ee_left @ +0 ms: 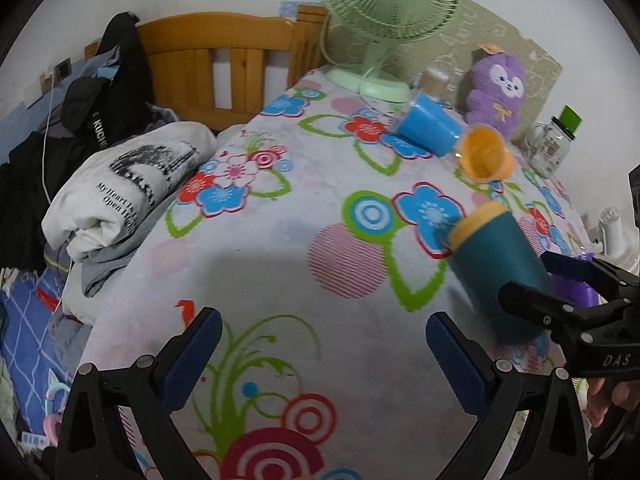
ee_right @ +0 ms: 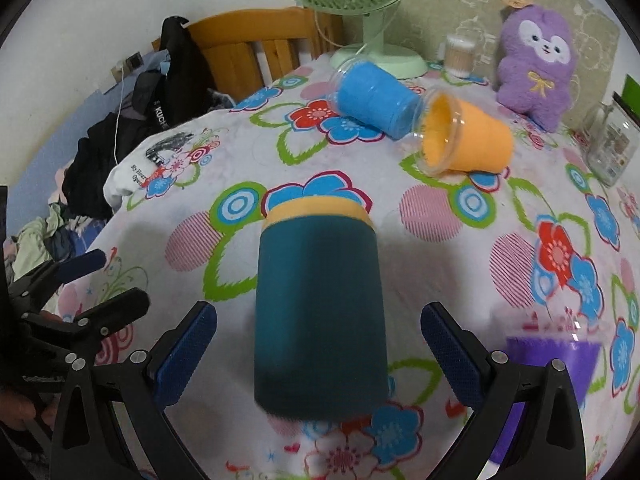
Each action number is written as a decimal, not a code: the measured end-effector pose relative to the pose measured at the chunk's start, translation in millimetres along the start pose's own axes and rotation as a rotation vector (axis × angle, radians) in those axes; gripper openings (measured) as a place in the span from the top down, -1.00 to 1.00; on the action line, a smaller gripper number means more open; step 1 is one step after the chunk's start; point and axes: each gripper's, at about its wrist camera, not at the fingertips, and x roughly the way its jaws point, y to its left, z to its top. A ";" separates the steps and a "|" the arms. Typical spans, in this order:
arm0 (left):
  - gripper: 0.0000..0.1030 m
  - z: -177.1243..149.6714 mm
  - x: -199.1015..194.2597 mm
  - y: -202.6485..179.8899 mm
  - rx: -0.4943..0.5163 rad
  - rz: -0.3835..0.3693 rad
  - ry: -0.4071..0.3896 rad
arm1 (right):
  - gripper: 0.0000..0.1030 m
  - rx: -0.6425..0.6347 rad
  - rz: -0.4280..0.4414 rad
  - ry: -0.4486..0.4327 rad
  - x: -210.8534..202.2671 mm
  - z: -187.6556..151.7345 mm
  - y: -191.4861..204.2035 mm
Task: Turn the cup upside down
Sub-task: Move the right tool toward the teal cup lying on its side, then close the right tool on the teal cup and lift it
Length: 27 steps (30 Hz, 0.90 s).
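A dark teal cup (ee_right: 318,312) with an orange rim lies on its side on the flowered tablecloth, rim pointing away; it looks motion-blurred. It sits between the fingers of my right gripper (ee_right: 318,350), which is open, with gaps on both sides. In the left wrist view the same cup (ee_left: 500,268) is at the right, with the right gripper's fingers (ee_left: 532,300) around it. My left gripper (ee_left: 322,356) is open and empty over the cloth, left of the cup.
A blue cup (ee_right: 376,98) and an orange cup (ee_right: 464,140) lie on their sides farther back. A purple cup (ee_right: 556,356) stands at the right. A green fan (ee_right: 360,8), a purple plush toy (ee_right: 536,60) and a glass jar (ee_right: 608,148) stand behind.
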 end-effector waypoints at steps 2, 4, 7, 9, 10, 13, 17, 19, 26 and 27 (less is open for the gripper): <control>-0.99 0.3 1.7 4.8 -0.015 0.004 0.005 | -0.66 -0.013 -0.007 0.031 12.4 6.5 0.9; -0.99 -0.2 1.2 6.0 -0.022 0.004 0.008 | -0.36 -0.013 -0.011 0.069 23.1 10.0 -0.9; -0.99 -0.8 -1.1 4.4 -0.016 0.001 0.005 | -0.36 -0.022 -0.009 0.077 26.9 12.1 0.2; -0.99 -1.6 -2.2 3.1 -0.011 0.000 0.006 | -0.35 -0.014 0.003 0.074 23.7 11.1 1.1; -0.99 -2.1 -3.2 3.0 -0.012 -0.001 0.005 | -0.35 -0.008 0.010 0.068 20.8 10.2 1.7; -0.99 -3.5 -8.0 3.1 -0.015 -0.009 -0.003 | -0.35 0.018 0.014 0.036 5.6 6.9 2.5; -0.99 -7.4 -15.7 -0.7 -0.008 -0.023 -0.010 | -0.35 0.046 0.008 -0.012 -22.8 -0.5 6.0; -0.99 -10.2 -19.9 -4.3 0.000 -0.033 -0.014 | -0.35 0.056 0.000 -0.030 -36.8 -5.4 7.7; -0.99 -26.2 -38.3 -24.9 0.049 -0.077 -0.026 | -0.35 0.072 -0.040 -0.053 -72.3 -27.7 18.0; -0.99 -28.1 -40.0 -26.4 0.054 -0.080 -0.028 | -0.35 0.083 -0.047 -0.052 -75.2 -33.6 18.3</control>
